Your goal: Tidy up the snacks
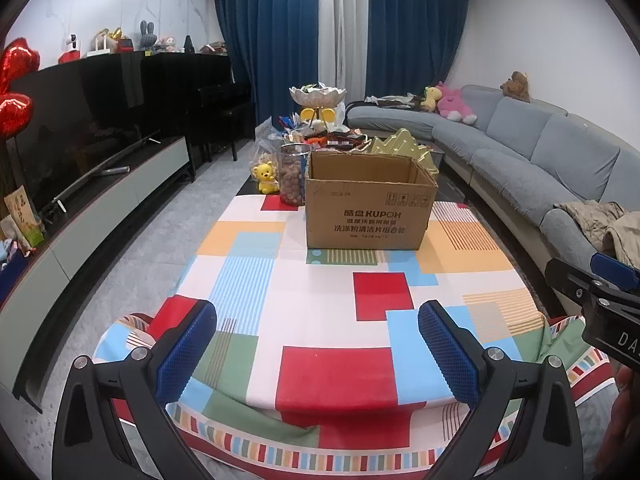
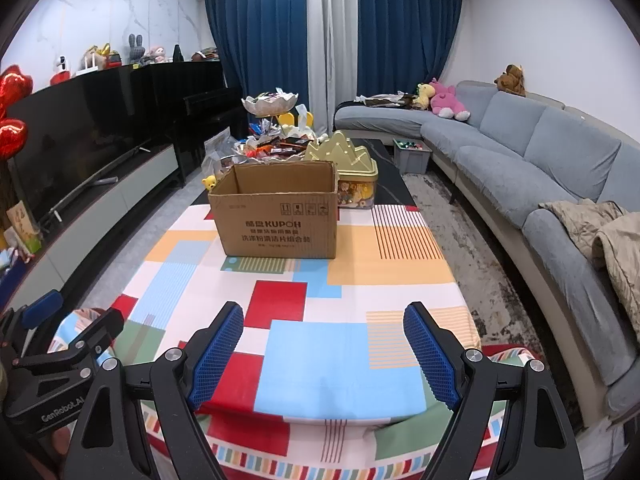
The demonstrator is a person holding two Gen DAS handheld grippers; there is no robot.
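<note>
Where its flaps stand open, the cardboard box [image 2: 278, 216] reads "KUPOH".

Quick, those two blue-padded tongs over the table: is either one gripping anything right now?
Left tongs: open, nothing between the pads.
Right tongs: open, nothing held.

Even indoor light, sharp focus, strong fisheye bending, dark corners.
</note>
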